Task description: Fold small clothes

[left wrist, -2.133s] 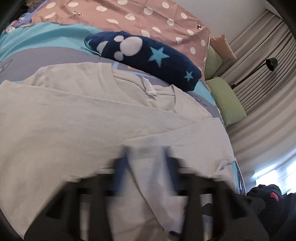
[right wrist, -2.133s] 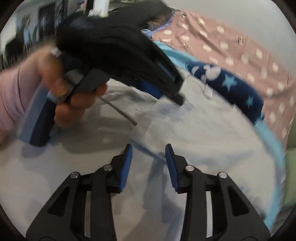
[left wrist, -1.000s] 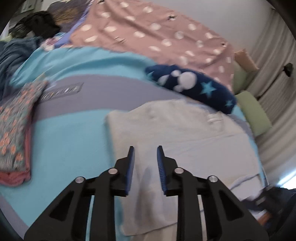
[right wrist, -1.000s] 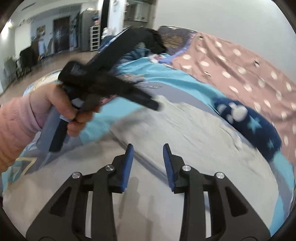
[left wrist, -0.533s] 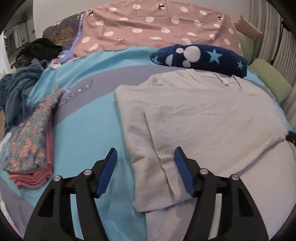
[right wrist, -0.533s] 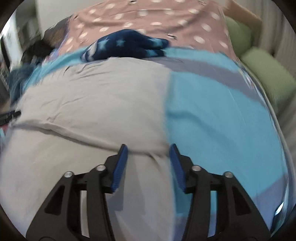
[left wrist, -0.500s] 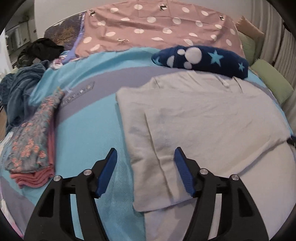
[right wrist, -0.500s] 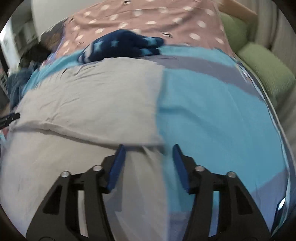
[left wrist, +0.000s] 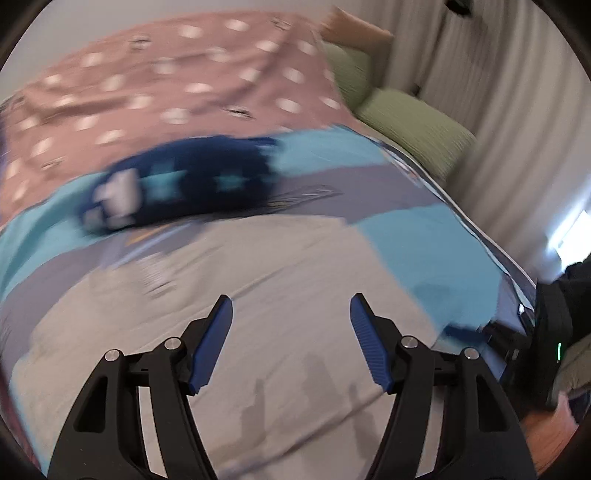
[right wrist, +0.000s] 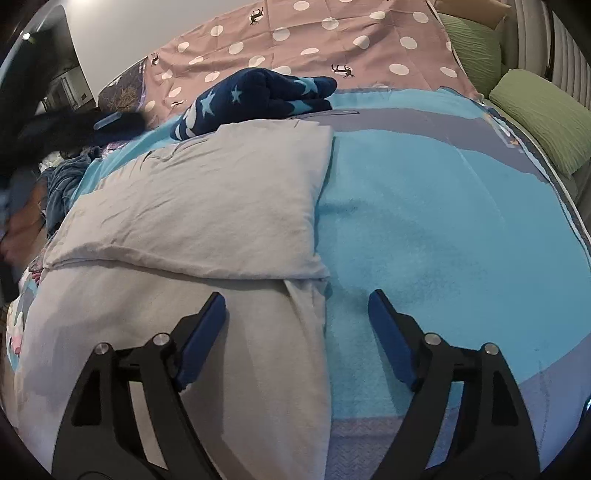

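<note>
Shirt (right wrist: 207, 206) unheld, right gripper (right wrist: 297, 325) opening, empty

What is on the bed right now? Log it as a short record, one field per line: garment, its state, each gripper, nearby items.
garment: pale grey T-shirt, flat on the turquoise and grey blanket
state: partly folded, upper part doubled over the lower, right edge turned in
left gripper: over the shirt, jaws apart, nothing between them, view blurred
right gripper: jaws opening, straddling the shirt's right edge, pads not pressing on it
beyond shirt: navy star-print fleece, then a pink polka-dot cover
right side: green pillows
</note>
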Action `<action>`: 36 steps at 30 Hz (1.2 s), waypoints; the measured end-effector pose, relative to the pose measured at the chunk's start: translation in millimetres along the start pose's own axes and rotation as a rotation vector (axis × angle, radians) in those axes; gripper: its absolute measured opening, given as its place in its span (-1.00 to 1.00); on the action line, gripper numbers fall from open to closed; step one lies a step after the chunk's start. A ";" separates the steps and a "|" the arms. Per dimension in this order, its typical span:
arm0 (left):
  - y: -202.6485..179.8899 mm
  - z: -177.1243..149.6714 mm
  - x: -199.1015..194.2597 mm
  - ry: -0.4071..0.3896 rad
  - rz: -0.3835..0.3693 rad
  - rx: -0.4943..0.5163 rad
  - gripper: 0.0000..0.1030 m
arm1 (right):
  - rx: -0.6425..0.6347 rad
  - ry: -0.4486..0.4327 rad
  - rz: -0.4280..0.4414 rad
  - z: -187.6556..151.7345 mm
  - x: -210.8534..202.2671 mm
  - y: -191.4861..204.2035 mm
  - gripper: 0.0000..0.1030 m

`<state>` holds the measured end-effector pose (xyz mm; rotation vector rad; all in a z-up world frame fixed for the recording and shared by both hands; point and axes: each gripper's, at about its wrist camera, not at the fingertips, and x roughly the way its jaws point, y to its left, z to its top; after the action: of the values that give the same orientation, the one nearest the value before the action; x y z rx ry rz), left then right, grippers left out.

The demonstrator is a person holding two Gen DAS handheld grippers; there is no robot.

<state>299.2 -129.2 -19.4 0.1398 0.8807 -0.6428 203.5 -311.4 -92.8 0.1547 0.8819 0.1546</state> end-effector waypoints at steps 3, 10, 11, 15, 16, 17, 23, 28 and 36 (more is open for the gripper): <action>-37.6 34.6 47.7 0.065 -0.053 0.059 0.29 | 0.019 -0.008 0.041 -0.1 -0.8 -4.8 0.66; -78.9 74.6 136.7 0.288 0.022 0.183 -0.41 | 0.106 -0.035 0.157 -1.6 -6.4 -23.6 0.68; -77.4 77.5 146.9 0.326 0.043 0.175 -0.44 | 0.111 -0.036 0.162 -2.0 -7.0 -24.7 0.68; -77.7 84.6 163.1 0.382 0.091 0.216 -0.45 | 0.107 -0.036 0.156 -2.4 -9.0 -23.2 0.68; -79.8 84.7 164.8 0.392 0.100 0.236 -0.42 | 0.104 -0.035 0.153 -2.7 -9.4 -22.3 0.68; -82.9 86.8 167.3 0.397 0.108 0.249 -0.37 | 0.102 -0.034 0.150 -3.1 -9.8 -21.8 0.68; -99.6 83.9 171.6 0.398 0.100 0.310 -0.97 | 0.101 -0.034 0.149 -4.0 -10.1 -20.6 0.68; -92.1 99.6 151.3 0.288 -0.117 0.142 -1.00 | 0.100 -0.035 0.148 -5.7 -11.1 -19.1 0.68; -90.0 104.1 163.2 0.295 -0.020 0.162 -0.95 | 0.112 -0.036 0.163 -6.6 -12.3 -21.6 0.69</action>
<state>393.0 -316.0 -63.0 0.3790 1.1147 -0.7235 192.3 -334.5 -92.0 0.3335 0.8423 0.2535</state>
